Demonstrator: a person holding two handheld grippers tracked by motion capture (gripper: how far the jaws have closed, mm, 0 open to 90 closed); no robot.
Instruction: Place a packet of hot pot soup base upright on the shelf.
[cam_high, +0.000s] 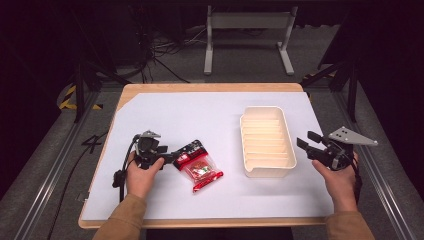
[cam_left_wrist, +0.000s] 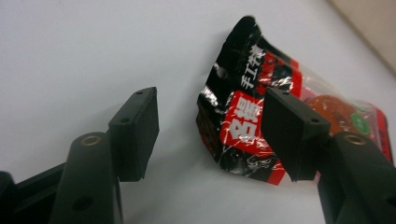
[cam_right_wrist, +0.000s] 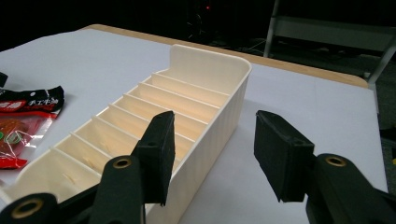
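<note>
A red and black snack packet (cam_high: 200, 165) lies flat on the white sheet, left of centre. My left gripper (cam_high: 172, 158) is low at the packet's left end and is open. In the left gripper view its jaws (cam_left_wrist: 212, 114) stand wide, the black top edge of the packet (cam_left_wrist: 243, 116) lies between them, and neither pad presses on it. A cream divided tray (cam_high: 287, 130) stands to the right. My right gripper (cam_high: 306, 140) is open just right of the tray. In the right gripper view its jaws (cam_right_wrist: 212, 140) frame the tray's long side wall (cam_right_wrist: 219, 121), with nothing gripped.
The white sheet (cam_high: 200, 115) covers a wooden table whose edge shows at the back. The tray's slots (cam_right_wrist: 140, 112) hold nothing. In the right gripper view the packet (cam_right_wrist: 23, 126) lies beyond the tray. A grey metal frame (cam_high: 247, 35) stands on the floor behind.
</note>
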